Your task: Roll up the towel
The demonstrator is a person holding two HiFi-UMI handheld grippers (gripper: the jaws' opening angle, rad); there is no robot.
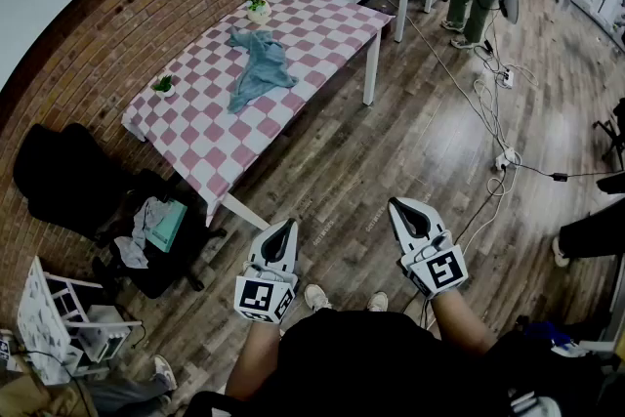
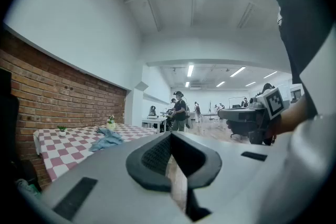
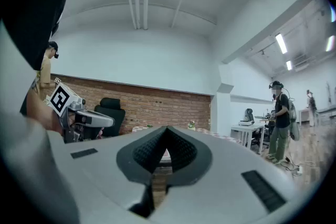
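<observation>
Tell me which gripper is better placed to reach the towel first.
Left, but only slightly. Both are shut, empty and far from the table; the left gripper is on the side of the towel, the right gripper farther away.

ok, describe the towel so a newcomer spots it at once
Along the brick wall stands a table in a pink-and-white checked cloth. The towel lies crumpled near its middle, a blue-grey heap, unlike the upright flower pot and small green plant.

Crumpled blue-grey towel (image 1: 259,67), unrolled, on checkered table (image 1: 195,127).
</observation>
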